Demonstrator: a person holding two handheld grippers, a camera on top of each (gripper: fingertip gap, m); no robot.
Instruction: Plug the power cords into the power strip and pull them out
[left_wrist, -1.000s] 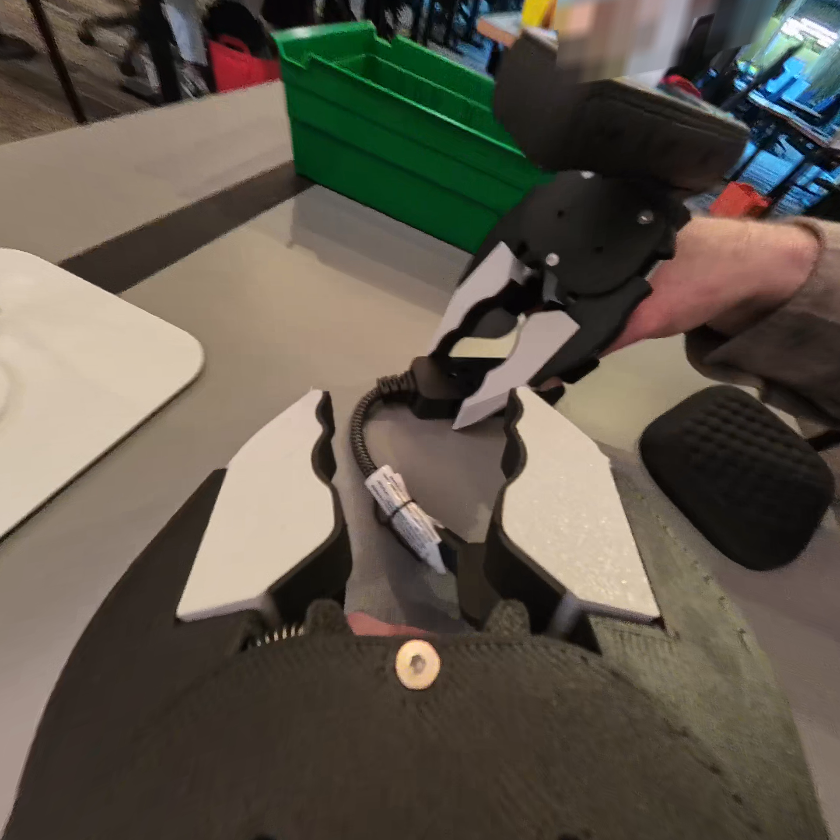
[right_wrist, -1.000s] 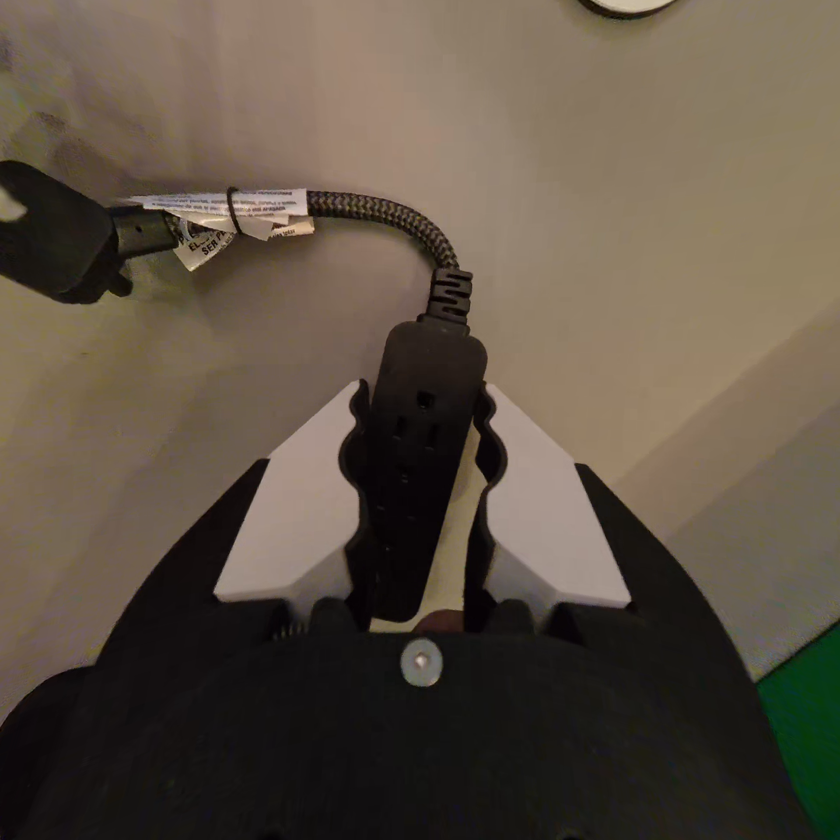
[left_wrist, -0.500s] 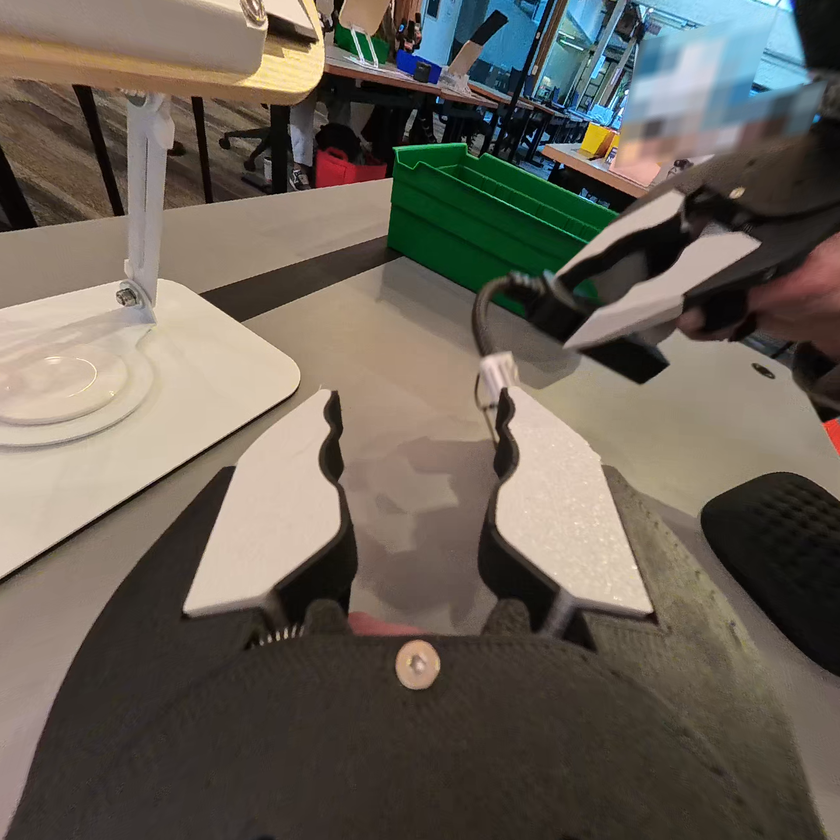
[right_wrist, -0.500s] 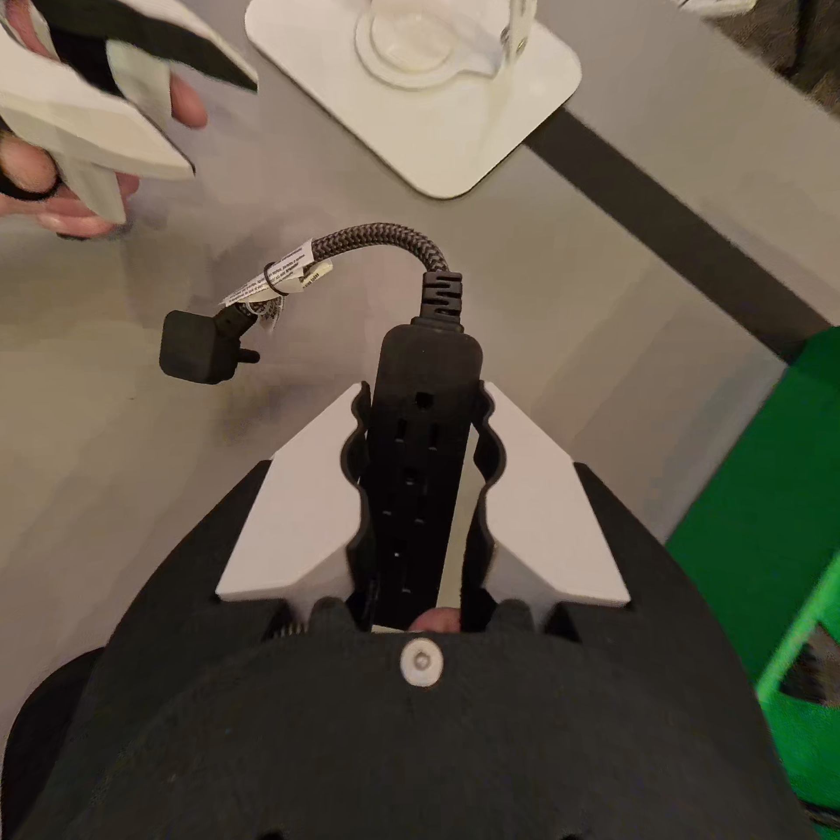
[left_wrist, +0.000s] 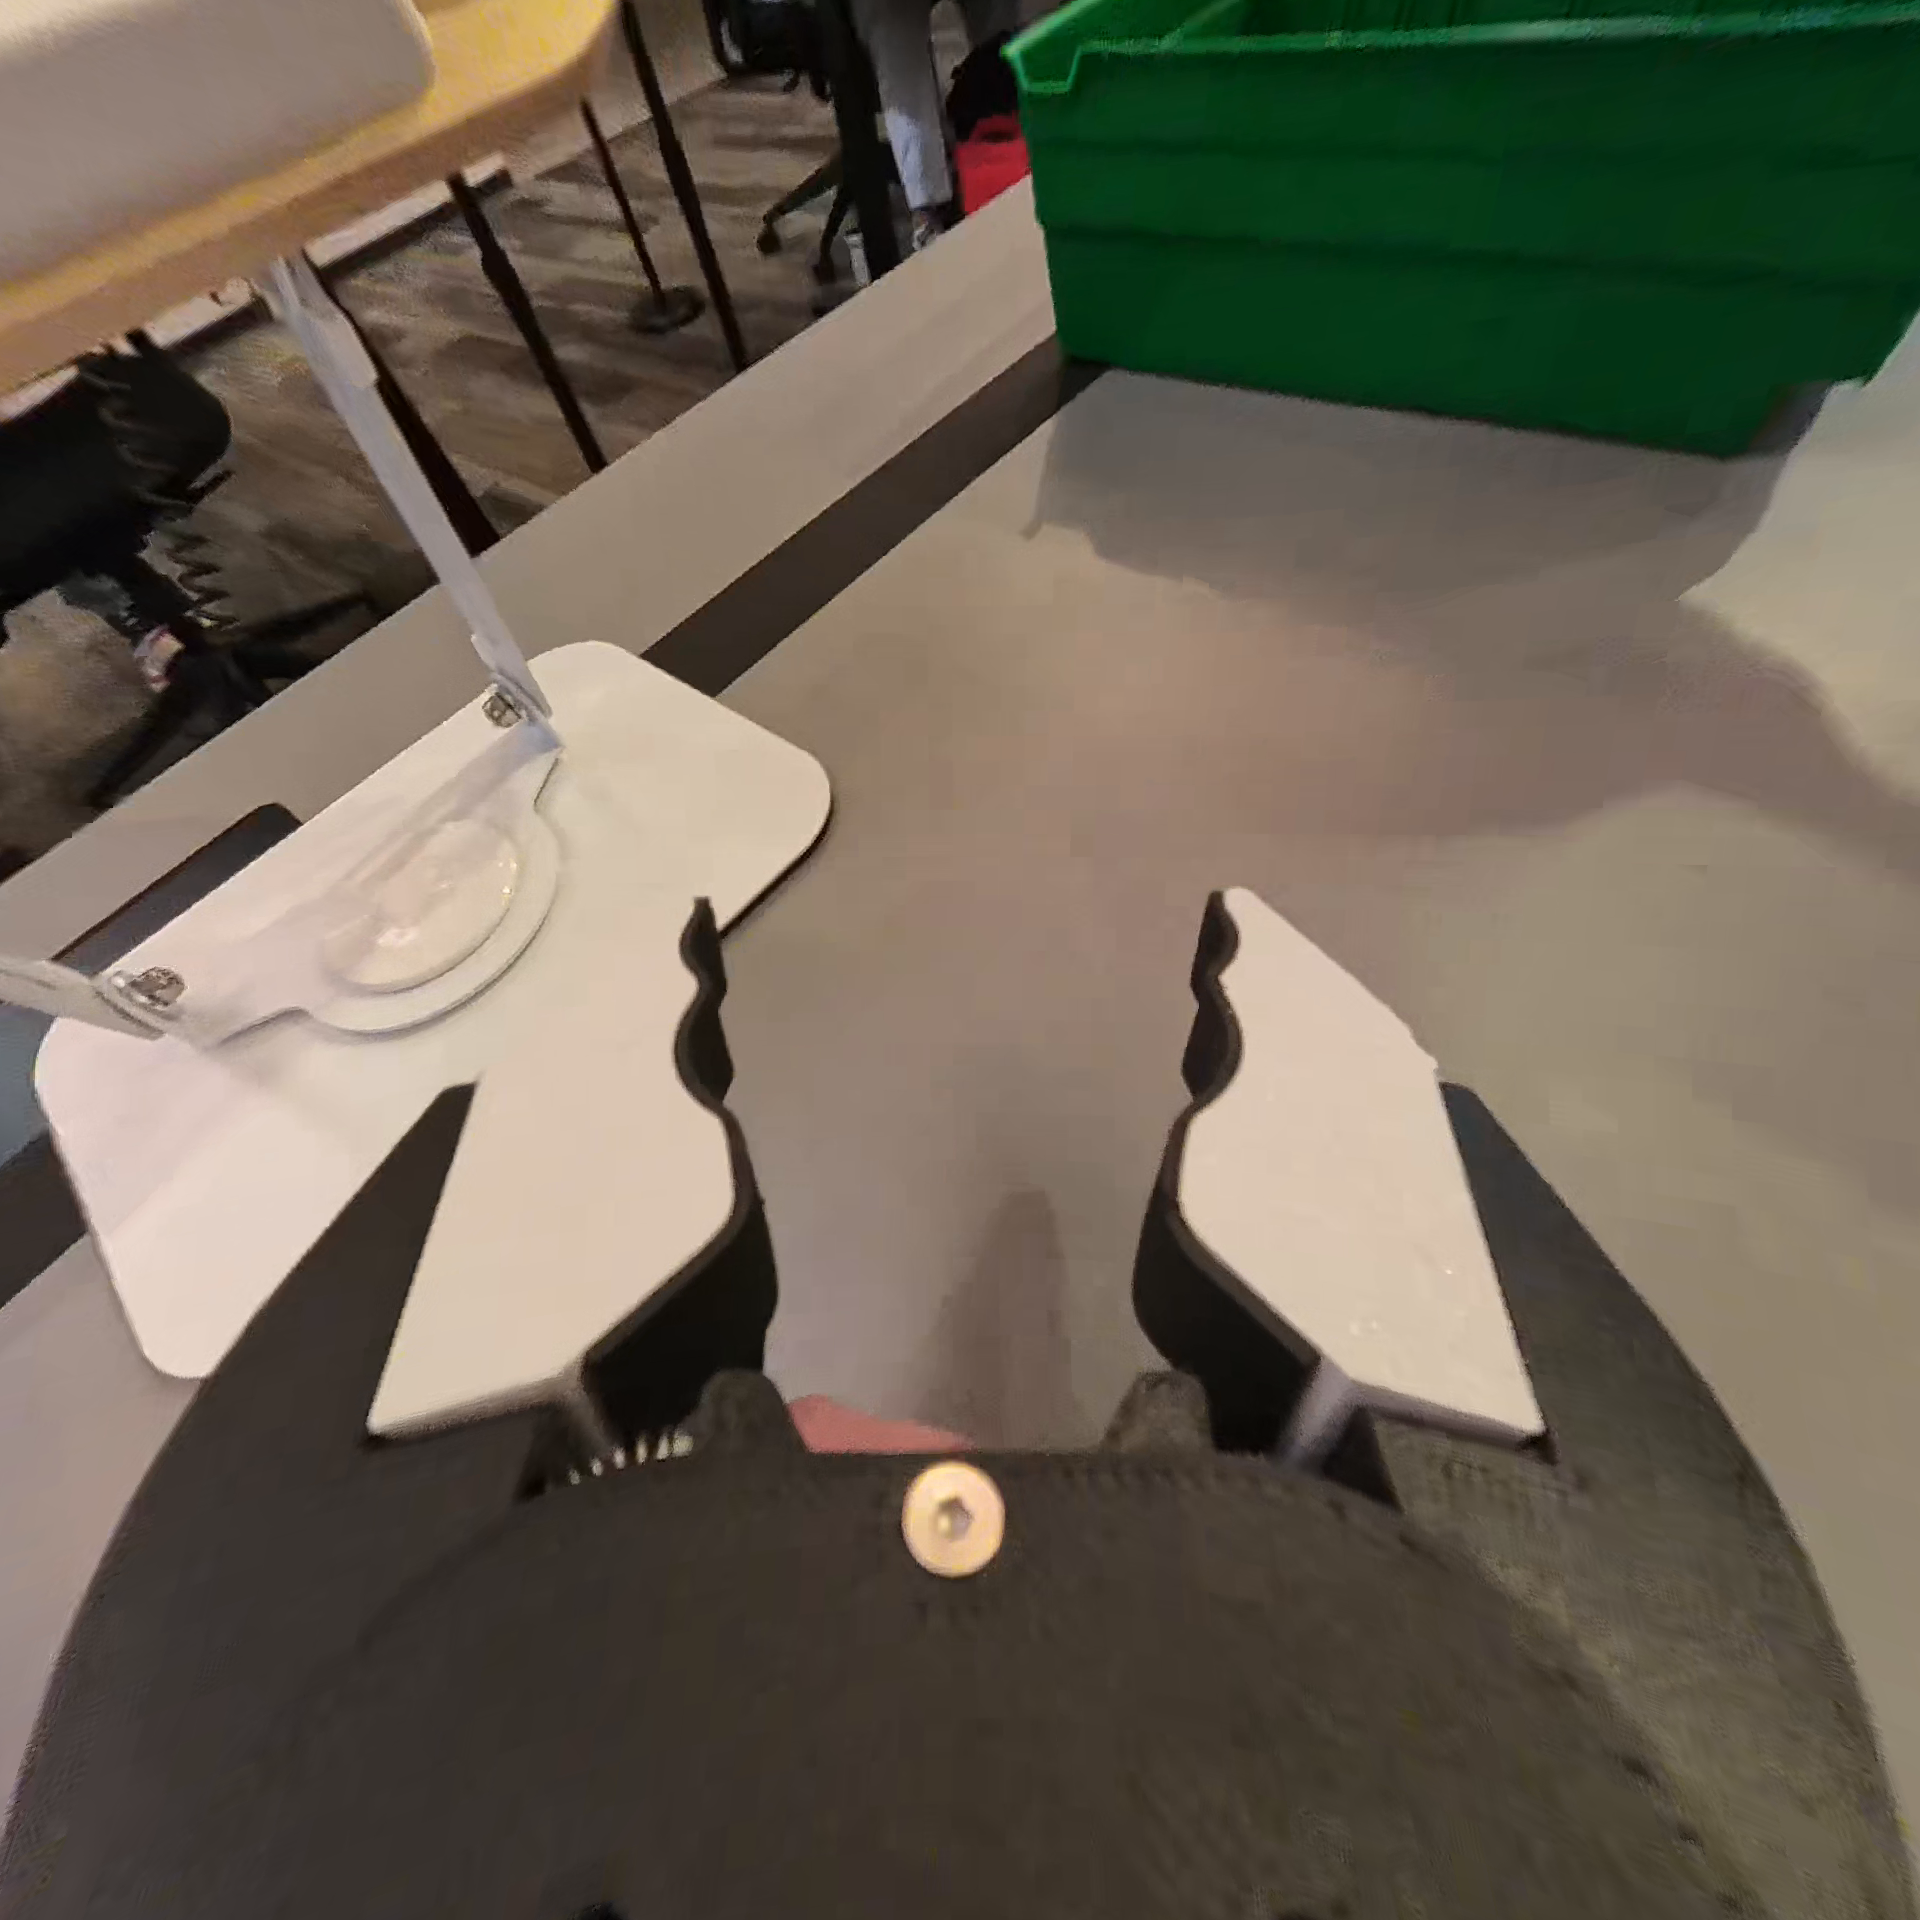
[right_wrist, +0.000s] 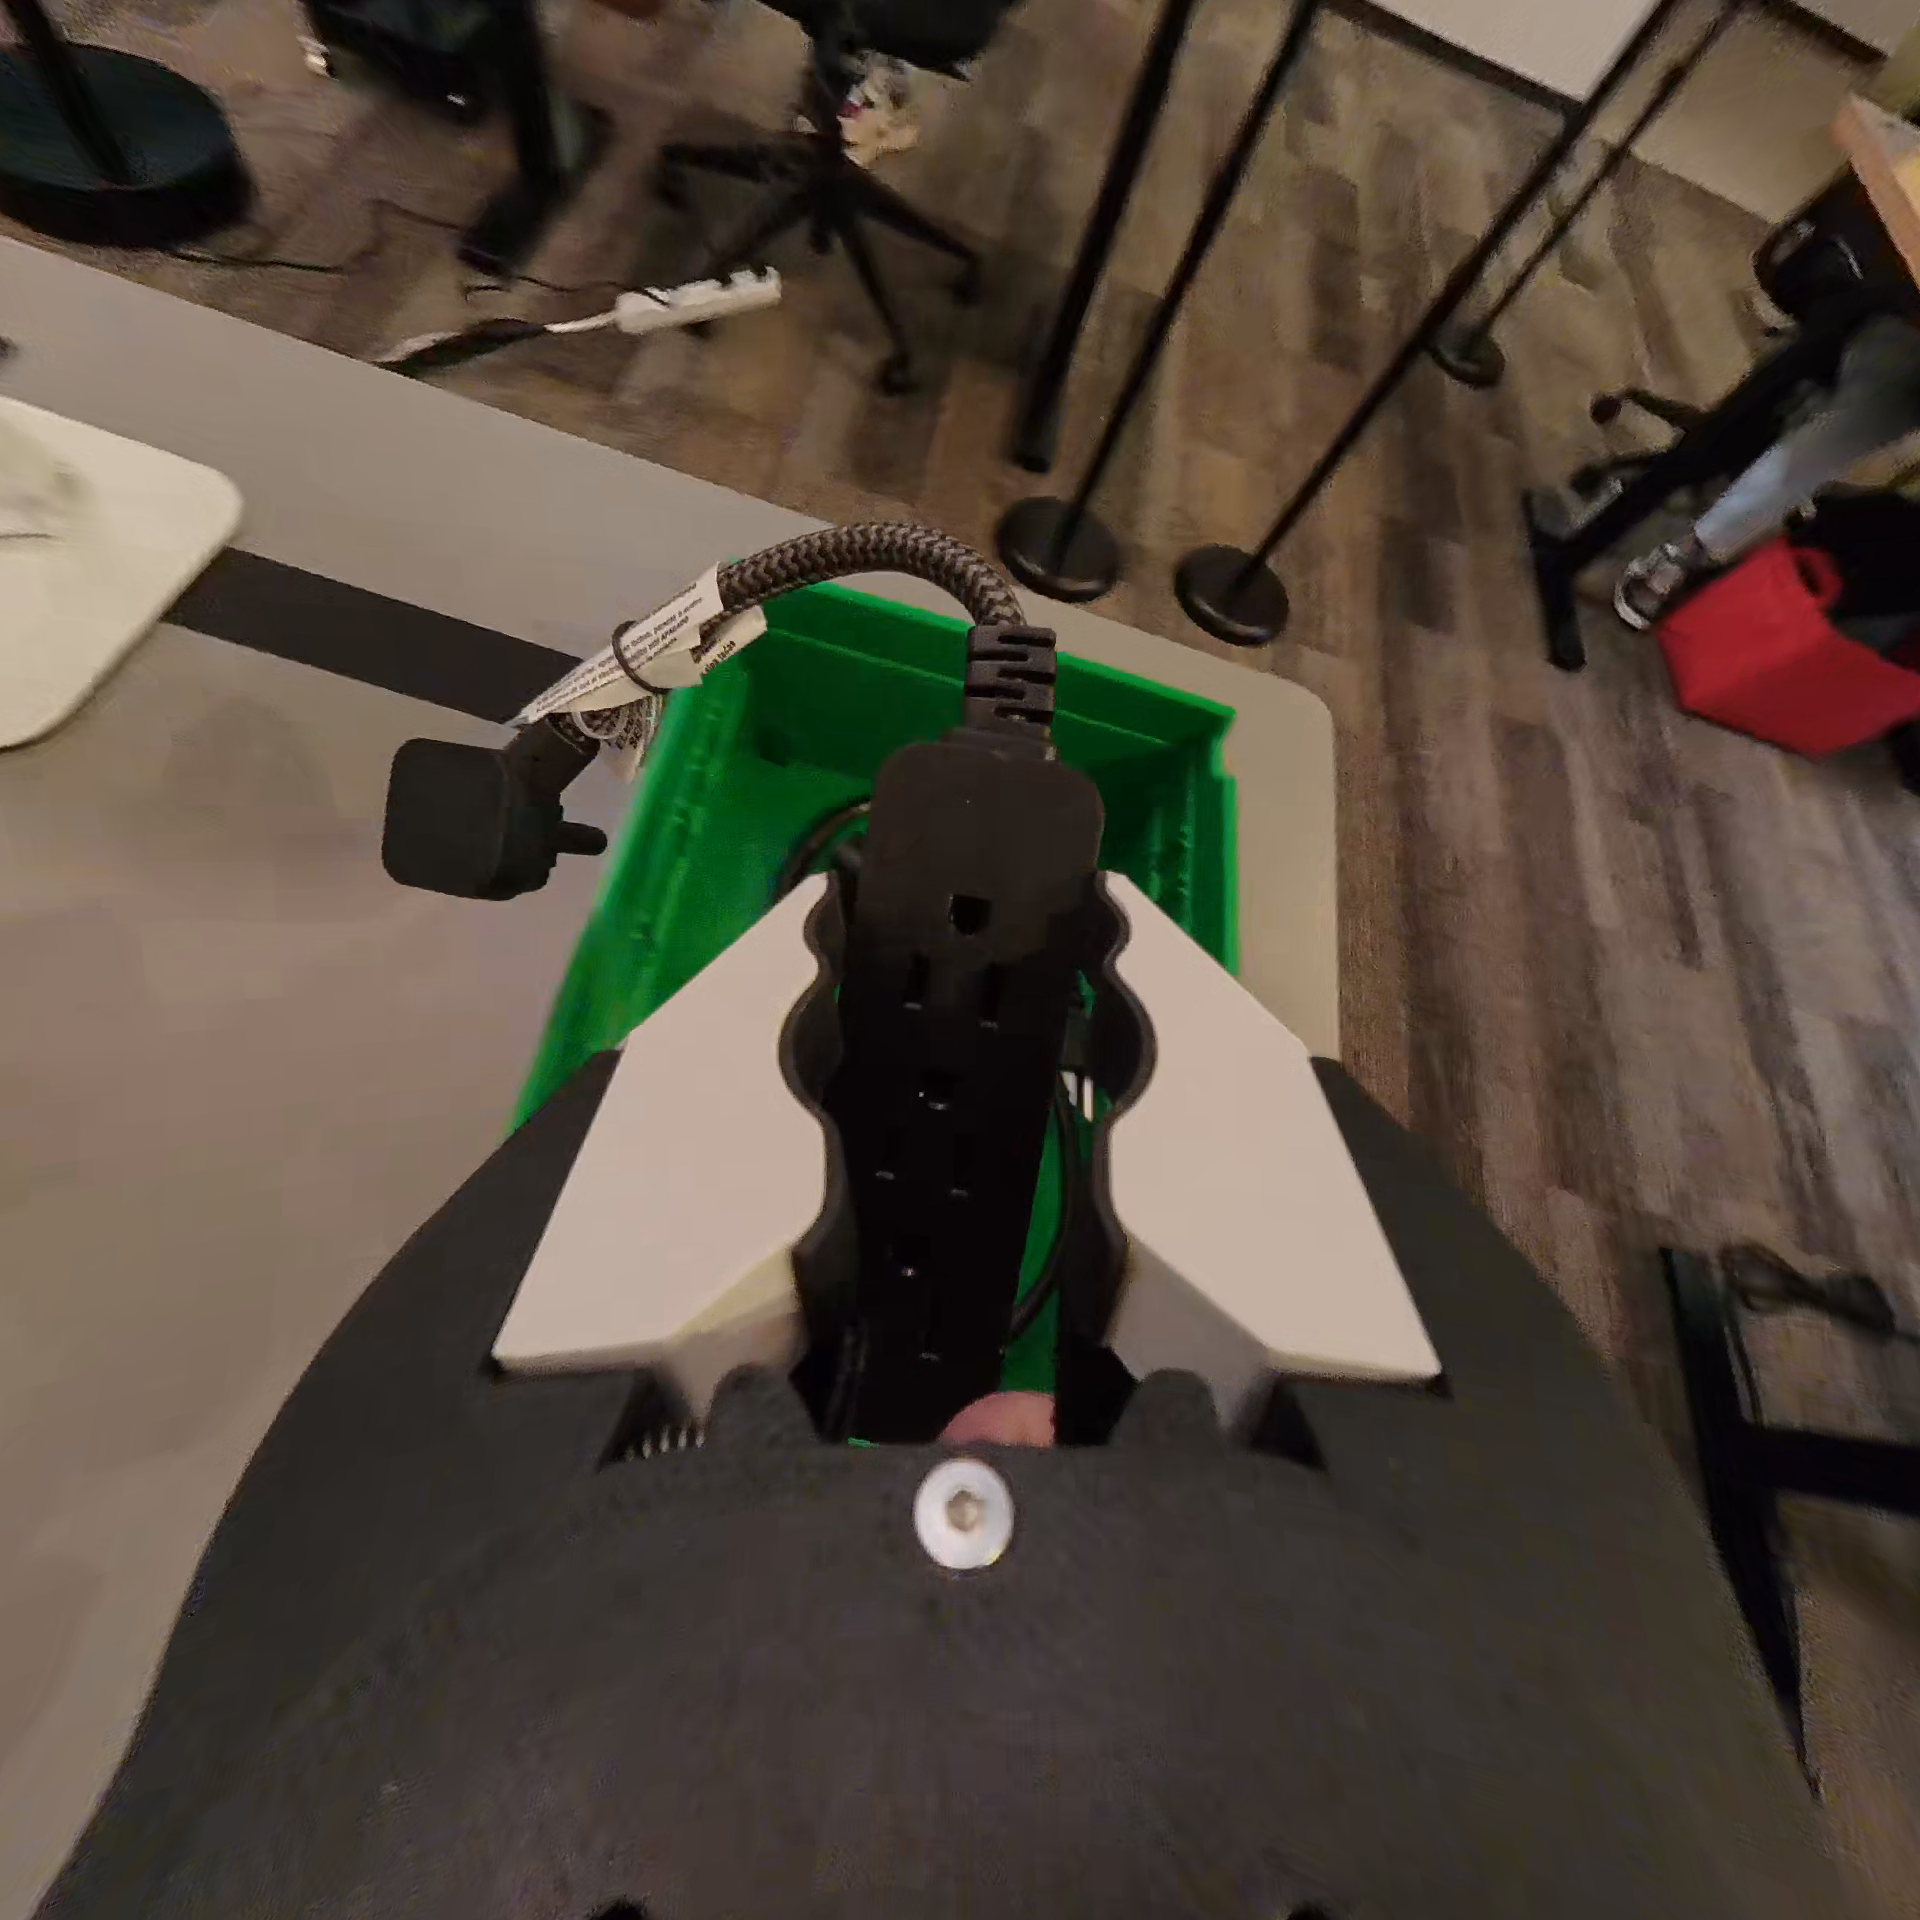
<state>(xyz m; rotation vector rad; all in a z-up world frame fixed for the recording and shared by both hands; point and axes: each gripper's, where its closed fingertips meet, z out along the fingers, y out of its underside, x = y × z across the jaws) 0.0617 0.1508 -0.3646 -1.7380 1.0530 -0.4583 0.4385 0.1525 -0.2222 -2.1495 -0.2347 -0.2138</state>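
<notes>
Right gripper (right_wrist: 961, 977) is up in the air with its two white fingers (right_wrist: 675, 1164) pinching the black power strip (right_wrist: 961, 1018) lengthwise, sockets facing the camera, the strip's far end poking out past the fingertips. From that far end a short braided cord (right_wrist: 862, 561) arches up and over to the left, a bundle of white paper tags (right_wrist: 634, 665) tied round it, and it ends in a black plug (right_wrist: 462, 821) dangling free, prongs pointing right, nothing plugged in. Right beneath the strip sits the green bin (right_wrist: 717, 821), near the far right corner of the grey table (right_wrist: 208, 935), with a thin dark cable lying inside it. The plug hangs over the table just left of the bin's left wall. Beyond the table edge, wood-look floor, black stand bases and a red bag (right_wrist: 1787, 665).

Over on the other side, left gripper (left_wrist: 961, 914) is spread wide, holding nothing, hovering over bare tabletop (left_wrist: 1195, 727). To its left, a white stand base (left_wrist: 665, 790) with a clear plastic bracket and an angled white arm rising from it. The green bin (left_wrist: 1455, 208) sits far right, well apart from the fingers
</notes>
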